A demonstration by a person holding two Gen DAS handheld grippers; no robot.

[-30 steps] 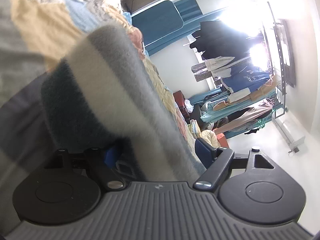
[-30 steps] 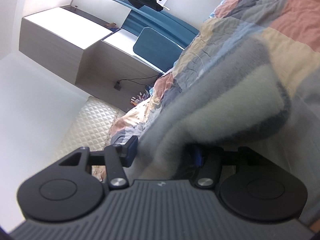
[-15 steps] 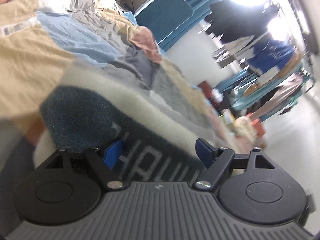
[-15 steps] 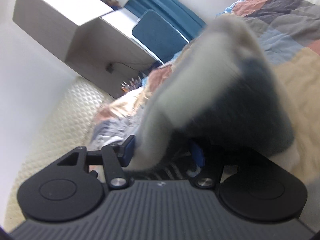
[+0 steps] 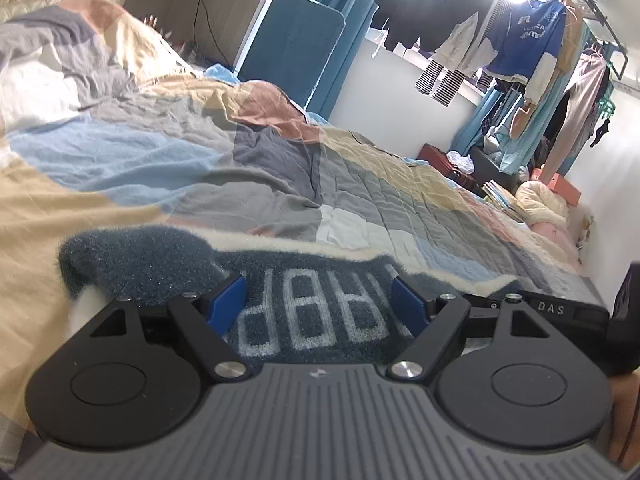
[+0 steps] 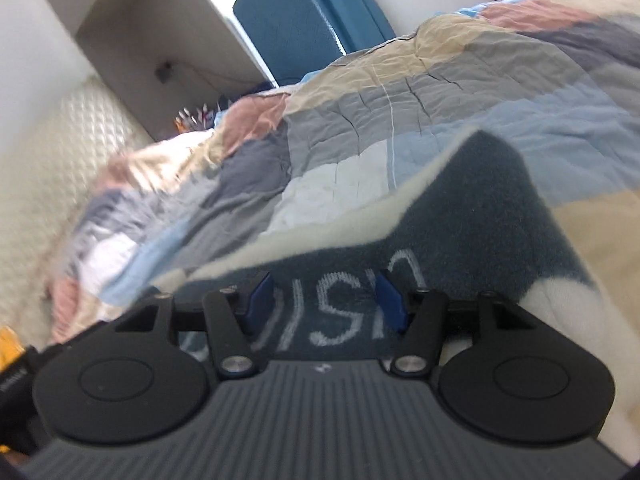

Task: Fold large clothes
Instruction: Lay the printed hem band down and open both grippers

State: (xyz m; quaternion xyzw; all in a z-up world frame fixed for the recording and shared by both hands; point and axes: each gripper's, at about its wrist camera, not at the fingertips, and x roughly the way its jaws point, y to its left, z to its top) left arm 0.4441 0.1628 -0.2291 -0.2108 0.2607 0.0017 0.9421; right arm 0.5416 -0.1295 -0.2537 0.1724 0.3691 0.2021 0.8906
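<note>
A fuzzy dark teal and cream sweater with white letters lies flat on the patchwork quilt, right in front of both grippers. My left gripper is open, its blue pads spread above the lettered band. In the right wrist view the same sweater lies on the quilt with a folded corner pointing away. My right gripper is open over the white letters, holding nothing.
A blue upholstered chair stands beyond the bed. A rack of hanging clothes and piled items fill the right side of the room. A headboard and white cabinet are at the left.
Both grippers held the sweater up and shut on it; they lowered it onto the quilt and opened. The sweater now lies flat and both pairs of fingers are spread.
</note>
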